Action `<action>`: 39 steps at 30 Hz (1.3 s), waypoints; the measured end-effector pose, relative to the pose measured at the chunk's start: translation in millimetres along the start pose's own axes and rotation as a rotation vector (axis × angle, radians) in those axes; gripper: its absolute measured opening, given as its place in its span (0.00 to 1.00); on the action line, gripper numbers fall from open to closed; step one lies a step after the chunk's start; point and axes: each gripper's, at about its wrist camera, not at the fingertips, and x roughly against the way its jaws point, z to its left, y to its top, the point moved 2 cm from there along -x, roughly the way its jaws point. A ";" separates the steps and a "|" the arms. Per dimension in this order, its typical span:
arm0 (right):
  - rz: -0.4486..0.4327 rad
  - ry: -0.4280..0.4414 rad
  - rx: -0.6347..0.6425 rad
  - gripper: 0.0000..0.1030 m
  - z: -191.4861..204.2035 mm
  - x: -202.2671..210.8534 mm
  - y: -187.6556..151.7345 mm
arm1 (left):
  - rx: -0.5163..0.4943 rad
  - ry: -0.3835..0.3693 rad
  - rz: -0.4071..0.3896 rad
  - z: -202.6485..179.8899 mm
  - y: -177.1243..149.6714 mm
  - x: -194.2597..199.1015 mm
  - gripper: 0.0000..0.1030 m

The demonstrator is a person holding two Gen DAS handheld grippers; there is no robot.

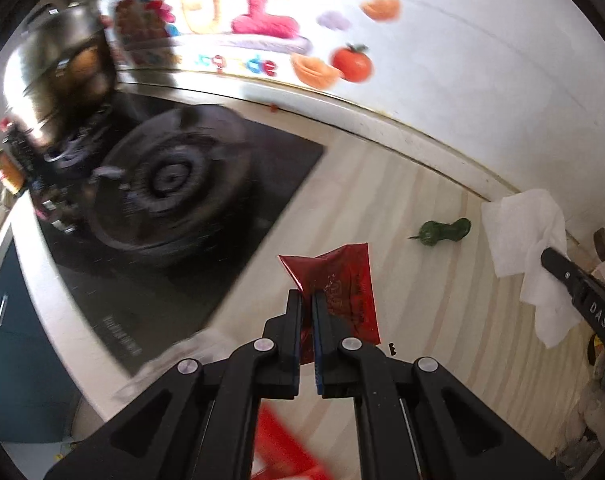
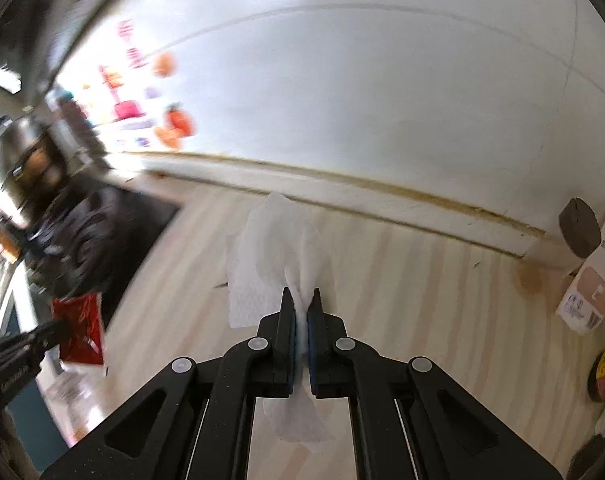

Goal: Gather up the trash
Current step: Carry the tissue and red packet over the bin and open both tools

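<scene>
Red wrapper [image 1: 338, 280] is pinched in my left fingers [image 1: 307, 294] above the counter [image 1: 402, 184]. My right fingers [image 2: 301, 294] are clenched on the white paper towel [image 2: 270, 248], near the counter's back edge, beside a green pepper [image 1: 442, 233].

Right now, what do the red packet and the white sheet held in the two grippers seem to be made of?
The red packet in the left hand-held gripper looks like thin glossy plastic film: translucent, shiny, sharply creased, with dark print. The white sheet in the right hand-held gripper looks like soft matte paper towel: a faint embossed texture shows, and it bunches limply where it is pinched.
</scene>
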 end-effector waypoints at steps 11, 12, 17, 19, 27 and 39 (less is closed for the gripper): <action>0.025 0.265 0.193 0.04 205.2 80.6 -74.1 | 0.174 0.111 -0.075 156.5 -83.3 96.1 0.02; 0.033 0.284 0.214 0.04 221.0 82.2 -82.8 | 0.200 0.130 -0.079 176.8 -95.9 105.0 0.02; 0.109 0.400 0.354 0.04 326.8 90.3 -149.9 | 0.336 0.233 -0.056 270.8 -163.3 130.1 0.02; 0.157 0.445 0.423 0.04 374.0 85.5 -189.6 | 0.389 0.278 -0.025 306.7 -196.2 132.9 0.02; 0.338 0.491 0.583 0.04 487.3 24.4 -334.7 | 0.588 0.345 0.137 418.7 -326.3 79.9 0.02; 0.592 0.408 0.722 0.04 555.9 -169.9 -542.9 | 0.825 0.214 0.388 505.8 -497.0 -146.6 0.02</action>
